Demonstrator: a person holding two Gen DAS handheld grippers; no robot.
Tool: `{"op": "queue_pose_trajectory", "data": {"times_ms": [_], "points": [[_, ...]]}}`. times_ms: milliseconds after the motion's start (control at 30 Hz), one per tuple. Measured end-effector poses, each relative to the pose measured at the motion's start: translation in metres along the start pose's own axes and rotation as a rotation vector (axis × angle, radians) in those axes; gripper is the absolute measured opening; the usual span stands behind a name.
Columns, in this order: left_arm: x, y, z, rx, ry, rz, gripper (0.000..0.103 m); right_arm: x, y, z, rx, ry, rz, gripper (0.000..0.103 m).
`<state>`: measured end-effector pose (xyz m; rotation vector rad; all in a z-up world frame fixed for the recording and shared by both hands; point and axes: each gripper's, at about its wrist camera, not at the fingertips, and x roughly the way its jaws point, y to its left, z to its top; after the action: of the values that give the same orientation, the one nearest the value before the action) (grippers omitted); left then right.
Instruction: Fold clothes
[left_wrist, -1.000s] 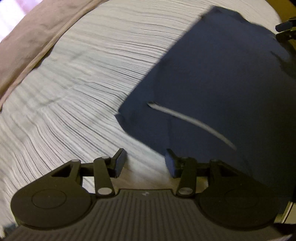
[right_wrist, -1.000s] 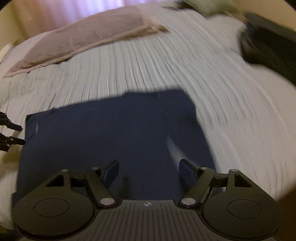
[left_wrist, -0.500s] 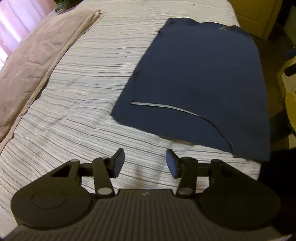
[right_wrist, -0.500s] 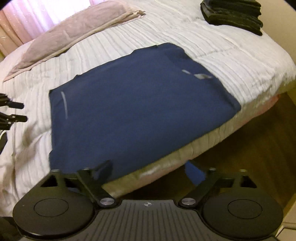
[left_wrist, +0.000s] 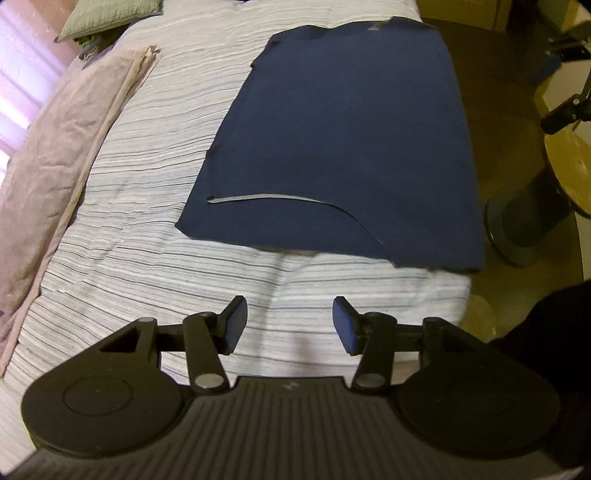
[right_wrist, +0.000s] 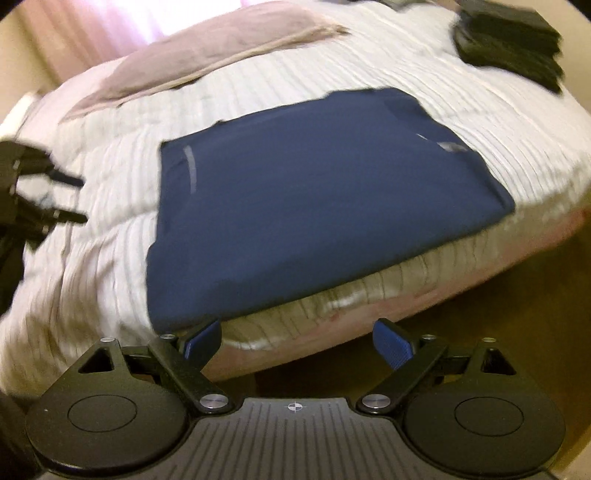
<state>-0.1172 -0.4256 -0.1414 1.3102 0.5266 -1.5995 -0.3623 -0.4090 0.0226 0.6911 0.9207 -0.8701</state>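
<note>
Currently, the navy garment (left_wrist: 340, 147) lies flat on the striped bedspread (left_wrist: 155, 258), at 12 o'clock from the left gripper (left_wrist: 290, 319). Both the left gripper and the right gripper (right_wrist: 297, 341) have fingers spread wide, holding nothing.

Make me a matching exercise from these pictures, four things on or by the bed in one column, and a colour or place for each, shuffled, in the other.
Things:
1. garment spread flat
2. long pillow
3. stack of folded clothes
4. left gripper

Descriptions:
A. dusty pink, along the bed's far side
B. open, over bare striped bedspread, touching nothing
C. navy blue, with a thin pale stripe
D. black, at a far corner of the bed

Pairs: 1-C, 2-A, 3-D, 4-B
</note>
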Motion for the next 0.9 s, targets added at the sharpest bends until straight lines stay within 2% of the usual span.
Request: {"op": "queue_pose_trajectory", "data": {"times_ms": [167, 333, 400, 433, 533, 633, 767, 900], "points": [[-0.005, -0.016, -0.006, 0.114, -0.010, 0.028, 0.046, 0.010, 0.034, -0.012, -0.246, -0.014, -0.001, 0.091], [0.013, -0.017, -0.015, 0.267, -0.024, 0.038, 0.046, 0.033, 0.080, -0.029, -0.515, -0.033, -0.033, 0.091], [0.024, -0.013, -0.018, 0.332, -0.039, 0.038, 0.046, 0.047, 0.096, -0.036, -0.604, -0.040, -0.054, 0.078], [0.030, -0.010, -0.020, 0.365, -0.047, 0.037, 0.046, 0.059, 0.102, -0.040, -0.628, -0.034, -0.068, 0.071], [0.052, 0.000, -0.027, 0.471, -0.078, 0.042, 0.046, 0.093, 0.114, -0.049, -0.687, -0.024, -0.129, 0.070], [0.077, 0.012, -0.035, 0.565, -0.099, 0.053, 0.046, 0.126, 0.122, -0.063, -0.806, -0.038, -0.233, 0.069], [0.107, 0.024, -0.040, 0.671, -0.129, 0.091, 0.047, 0.151, 0.128, -0.085, -0.932, -0.106, -0.345, 0.069], [0.129, 0.027, -0.042, 0.804, -0.189, 0.129, 0.053, 0.150, 0.134, -0.084, -0.948, -0.169, -0.346, 0.067]]}}
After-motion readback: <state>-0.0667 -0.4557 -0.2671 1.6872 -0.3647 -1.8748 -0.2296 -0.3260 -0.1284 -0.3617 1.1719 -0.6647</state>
